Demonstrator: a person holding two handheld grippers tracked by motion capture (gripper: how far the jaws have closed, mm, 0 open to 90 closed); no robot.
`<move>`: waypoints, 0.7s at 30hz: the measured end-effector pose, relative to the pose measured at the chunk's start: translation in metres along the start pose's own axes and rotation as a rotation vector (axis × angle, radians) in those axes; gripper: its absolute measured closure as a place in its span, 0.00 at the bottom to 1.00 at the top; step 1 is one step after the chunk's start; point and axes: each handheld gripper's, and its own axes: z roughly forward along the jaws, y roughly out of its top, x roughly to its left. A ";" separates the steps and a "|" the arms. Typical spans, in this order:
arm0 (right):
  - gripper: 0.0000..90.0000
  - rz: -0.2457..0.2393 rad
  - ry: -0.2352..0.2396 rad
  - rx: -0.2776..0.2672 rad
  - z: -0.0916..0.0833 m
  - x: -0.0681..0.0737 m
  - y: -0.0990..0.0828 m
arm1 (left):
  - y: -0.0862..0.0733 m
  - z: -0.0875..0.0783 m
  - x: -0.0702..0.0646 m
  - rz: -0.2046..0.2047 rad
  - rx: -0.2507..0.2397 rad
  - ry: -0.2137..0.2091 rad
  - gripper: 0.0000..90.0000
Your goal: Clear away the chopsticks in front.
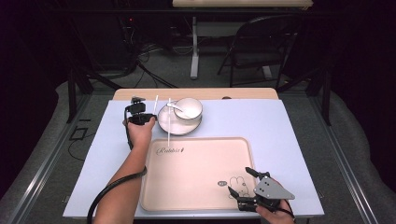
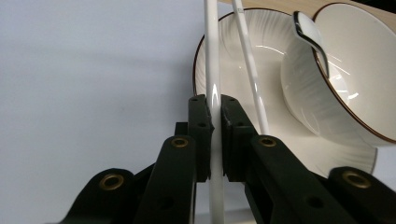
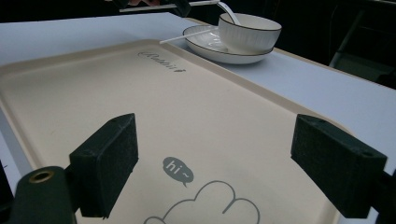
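Observation:
My left gripper (image 1: pixel 150 116) hangs just left of the plate, shut on a thin white chopstick (image 2: pixel 213 84) that runs up between its black pads (image 2: pixel 201 126). A second white chopstick (image 1: pixel 168 128) lies with one end on the white plate (image 1: pixel 173 127) and the other on the tray. On the plate stands a white bowl (image 1: pixel 189 109) with a dark rim, and a white spoon (image 2: pixel 310 35) rests in it. My right gripper (image 1: pixel 240 181) is open over the near right corner of the beige tray (image 1: pixel 196 158), with nothing between its pads (image 3: pixel 105 165).
The tray (image 3: pixel 93 79) carries a "hi" bubble and a cloud drawing near my right gripper. A pale blue mat (image 1: pixel 289 135) covers the table around it. Behind the table stand a folding chair (image 1: pixel 261 42) and another table's leg (image 1: pixel 194 51).

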 end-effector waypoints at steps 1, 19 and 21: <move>0.16 -0.001 0.000 -0.001 0.000 0.000 0.000 | -0.002 -0.005 -0.001 0.002 -0.006 -0.001 0.94; 0.16 -0.005 -0.002 0.001 0.000 0.001 0.000 | -0.082 -0.061 0.008 0.014 -0.066 -0.060 0.94; 0.16 -0.004 -0.003 0.002 0.000 0.001 0.000 | -0.092 -0.064 0.010 -0.002 -0.074 -0.064 0.94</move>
